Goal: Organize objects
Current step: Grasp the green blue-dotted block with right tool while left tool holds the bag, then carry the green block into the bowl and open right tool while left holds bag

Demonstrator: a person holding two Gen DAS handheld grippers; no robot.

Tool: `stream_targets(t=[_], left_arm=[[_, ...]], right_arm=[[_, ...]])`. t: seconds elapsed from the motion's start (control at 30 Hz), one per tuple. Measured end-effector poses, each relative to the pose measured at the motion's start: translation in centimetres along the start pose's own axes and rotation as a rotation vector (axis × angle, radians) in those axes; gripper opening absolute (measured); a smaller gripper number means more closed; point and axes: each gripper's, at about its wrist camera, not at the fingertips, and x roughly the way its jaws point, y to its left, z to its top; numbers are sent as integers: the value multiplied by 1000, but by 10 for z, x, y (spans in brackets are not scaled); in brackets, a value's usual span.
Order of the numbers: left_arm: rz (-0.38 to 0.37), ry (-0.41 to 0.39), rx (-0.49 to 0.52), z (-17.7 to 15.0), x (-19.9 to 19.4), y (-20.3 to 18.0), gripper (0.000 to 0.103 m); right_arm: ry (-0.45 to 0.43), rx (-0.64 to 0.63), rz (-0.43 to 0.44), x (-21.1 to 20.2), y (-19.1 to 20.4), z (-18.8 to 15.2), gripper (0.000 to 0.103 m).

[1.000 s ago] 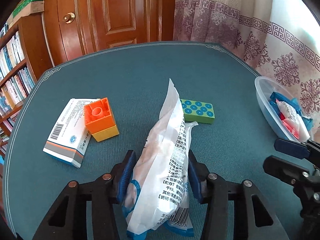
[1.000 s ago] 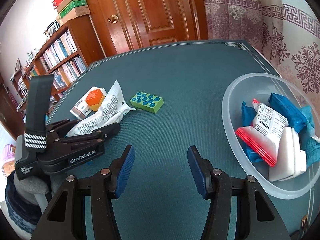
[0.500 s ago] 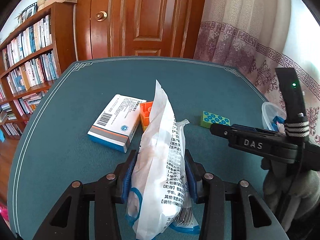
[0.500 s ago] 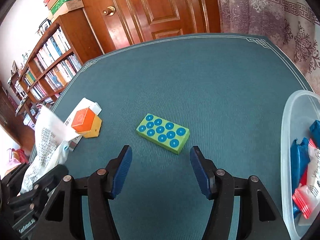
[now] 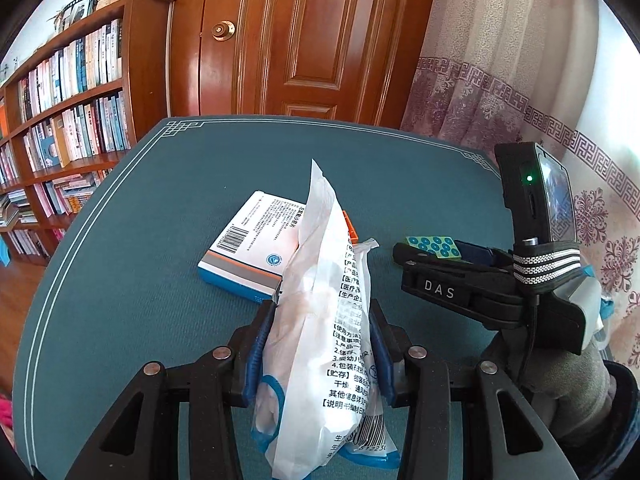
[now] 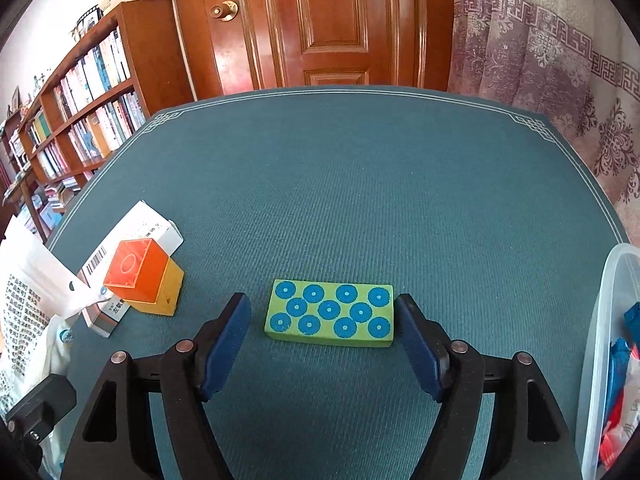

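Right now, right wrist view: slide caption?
Open right claw straddles the green dotted block on the teal table.

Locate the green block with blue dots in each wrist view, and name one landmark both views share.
Left wrist: green block sits right of centre, partly hidden behind the right gripper.
Right wrist: the block lies low in the centre, between the open jaws.
Shared landmark: the white medicine box on the table, left of the block in both views.

L tool (image 5: 320, 344) clamped, R tool (image 6: 324, 334) agape
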Motion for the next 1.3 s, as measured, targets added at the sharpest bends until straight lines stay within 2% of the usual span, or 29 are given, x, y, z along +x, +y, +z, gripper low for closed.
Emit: stream_targets(t=[0.03,0.07,0.43,0.67,1.0,1.3], left_arm=[[-1,0,1,0,0,1,47],[-1,1,1,0,0,1,47],[-9,4,16,-2,0,-4,47],[-22,2,40,-4,-2,-10,47],[-27,8,86,-6,-3,-24,47],[-34,17,116,-7,-3,-42,47]], right_arm=[[-2,-6,-17,0,1,-1,71],[-3,-13,-36,-1,2,-1,63],[-10,0,8,-28,-10,-18,62],[-49,23,-5,-60,-31,-22,62],[-104,71,-76,-99,-84,-21,62],[-109,182,-151,-108,-157,-15,63]])
